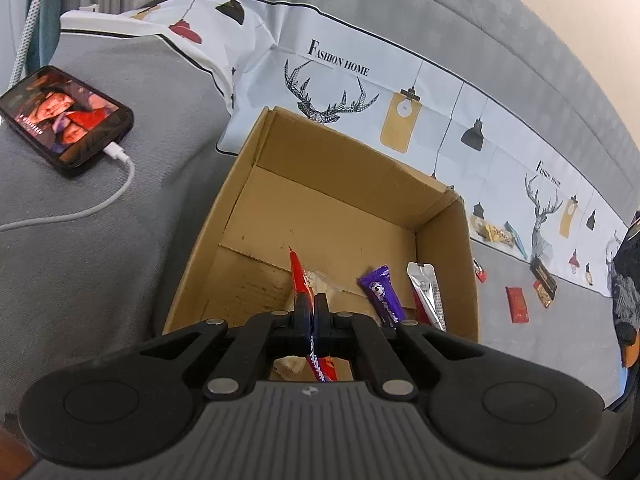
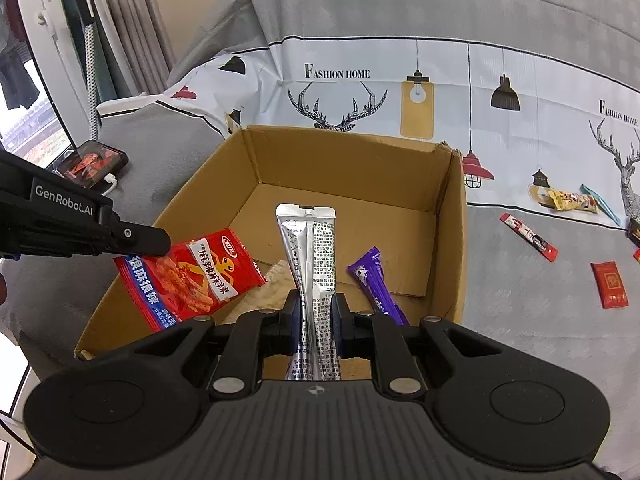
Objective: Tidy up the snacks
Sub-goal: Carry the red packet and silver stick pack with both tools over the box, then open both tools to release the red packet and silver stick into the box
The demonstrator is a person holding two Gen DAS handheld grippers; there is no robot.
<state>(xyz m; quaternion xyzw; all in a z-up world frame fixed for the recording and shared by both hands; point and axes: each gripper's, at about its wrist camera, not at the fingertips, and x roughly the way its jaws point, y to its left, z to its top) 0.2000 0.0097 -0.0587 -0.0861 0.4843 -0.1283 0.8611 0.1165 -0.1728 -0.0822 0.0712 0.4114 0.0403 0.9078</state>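
**Snacks over the box, both sets of fingers loaded**

Box first: the open brown cardboard box [image 2: 352, 184] sits straight ahead of and below both grippers, flaps up, on a bed covered in grey fabric with a white printed band (deer heads, lamps, "Fashion Home").

Left gripper [image 1: 311, 312]: fingers pressed together on the flat red snack packet with orange print [image 2: 188, 276]. In the left wrist view I see it edge-on, long axis running forward along the fingers, tip out over the box floor. The right wrist view shows it face-on over the box's near-left corner.

Right gripper [image 2: 316, 312]: fingers clamped on the long silver foil sachet [image 2: 310, 248], narrow gap, pinched around mid-length. Long axis points forward along the fingers into the box mouth.

Already inside: a purple wrapped chocolate bar [image 2: 374, 284], leaning by the right wall just beside the sachet, and a pale crumpled wrapper [image 2: 272, 284] on the floor between the two held packs.

My read: both packs are over the opening, so the next move is release; neither hand is clearly nearer. The purple bar's side is the tighter one.

Left to collect on the bed, right of the box: a red stick sachet [image 2: 528, 238], a small red square packet [image 2: 610, 284], and a yellow wrapped snack [image 2: 570, 200].

Room: black phone on a white charging cable [image 1: 66, 120] left of the box; curtains and window beyond.
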